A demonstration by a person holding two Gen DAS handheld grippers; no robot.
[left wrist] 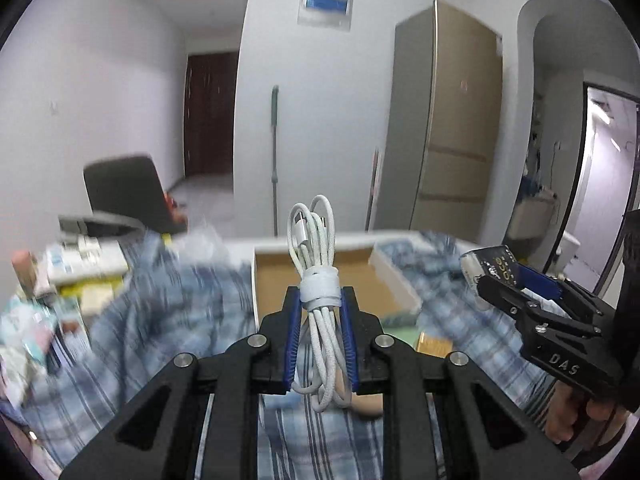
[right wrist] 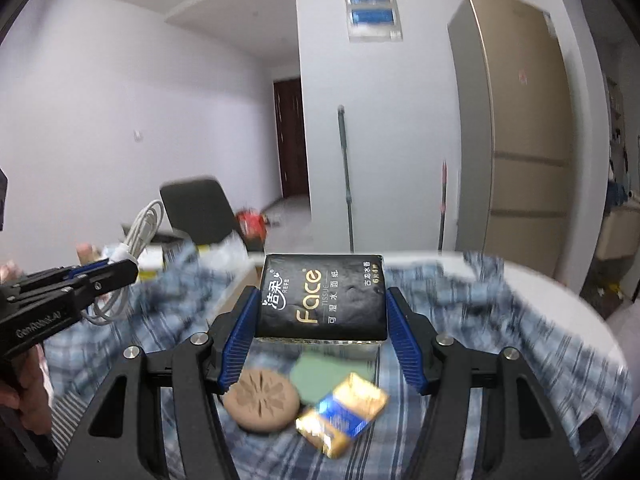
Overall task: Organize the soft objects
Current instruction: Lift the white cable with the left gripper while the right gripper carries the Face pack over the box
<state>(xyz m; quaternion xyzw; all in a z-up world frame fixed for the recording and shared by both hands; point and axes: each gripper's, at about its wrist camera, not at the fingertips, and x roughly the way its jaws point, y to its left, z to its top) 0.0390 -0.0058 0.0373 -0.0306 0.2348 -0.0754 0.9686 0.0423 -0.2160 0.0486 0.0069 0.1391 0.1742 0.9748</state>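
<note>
Currently: both tongs loaded above the plaid-covered desk.
Left tongs (left wrist: 319,304) clamp a bundled white braided cable (left wrist: 318,280); right tongs (right wrist: 322,316) pinch a glossy black rectangular tissue pack (right wrist: 322,296) near an open cardboard box (left wrist: 320,276).

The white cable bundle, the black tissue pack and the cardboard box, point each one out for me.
white cable bundle (left wrist: 319,286), left wrist view, on its wrap band.
black tissue pack (right wrist: 322,300), right wrist view, middle of its printed face.
cardboard box (left wrist: 276,280), left wrist view, bare brown floor.

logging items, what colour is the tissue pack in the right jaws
Black with gold and white lettering, the tissue pack shows best in the right wrist view.
</note>
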